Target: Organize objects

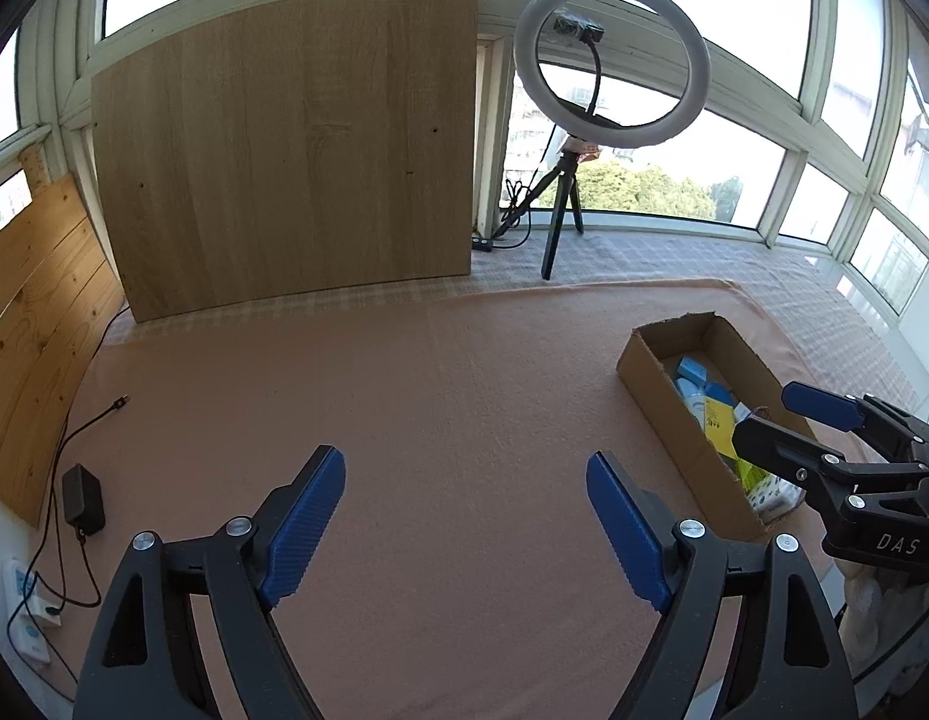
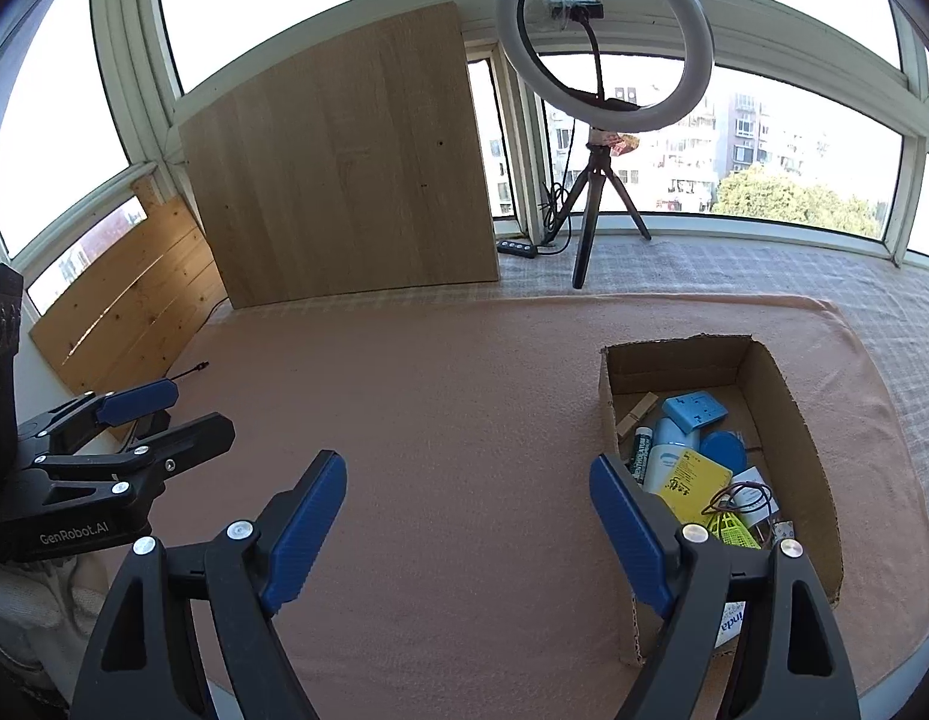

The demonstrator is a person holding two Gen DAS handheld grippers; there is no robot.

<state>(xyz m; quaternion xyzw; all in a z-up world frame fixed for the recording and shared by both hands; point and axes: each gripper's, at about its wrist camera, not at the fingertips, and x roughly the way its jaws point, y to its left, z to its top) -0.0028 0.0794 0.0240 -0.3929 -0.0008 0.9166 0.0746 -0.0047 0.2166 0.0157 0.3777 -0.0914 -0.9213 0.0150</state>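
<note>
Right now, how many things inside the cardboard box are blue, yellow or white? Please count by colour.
In the cardboard box, as far as the right wrist view shows:
Blue: 2, a blue block and a blue round lid
Yellow: 1, a yellow packet
White: 1, a white bottle
Total: 4

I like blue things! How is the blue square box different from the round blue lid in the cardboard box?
The blue square box is pale blue with corners; the round blue lid is darker and circular. The square box lies farther back, the lid nearer the yellow card. Both sit inside the cardboard box.
</note>
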